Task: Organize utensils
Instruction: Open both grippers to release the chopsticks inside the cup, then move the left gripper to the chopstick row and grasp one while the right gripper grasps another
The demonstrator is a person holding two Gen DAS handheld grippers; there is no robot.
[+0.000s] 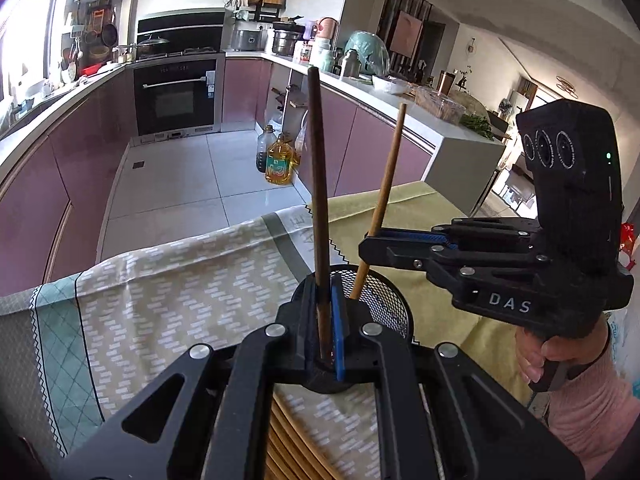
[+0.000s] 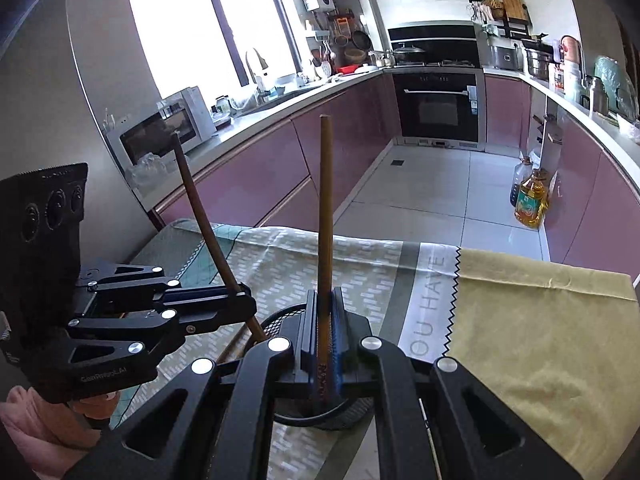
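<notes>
- Left gripper (image 1: 326, 320), nearest, clamped on 1 dark chopstick (image 1: 318, 184), upright
- Right gripper (image 2: 324, 332) pinches 1 pale chopstick (image 2: 325, 216), upright
- Mesh holder (image 1: 380, 300) sits directly beneath both tips, on the tablecloth (image 1: 180, 280)

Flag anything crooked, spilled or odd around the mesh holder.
Nothing is spilled or damaged. Each claw is shut on one chopstick over the black mesh holder: the dark chopstick is near upright, while the light chopstick leans, its tip already inside.
</notes>
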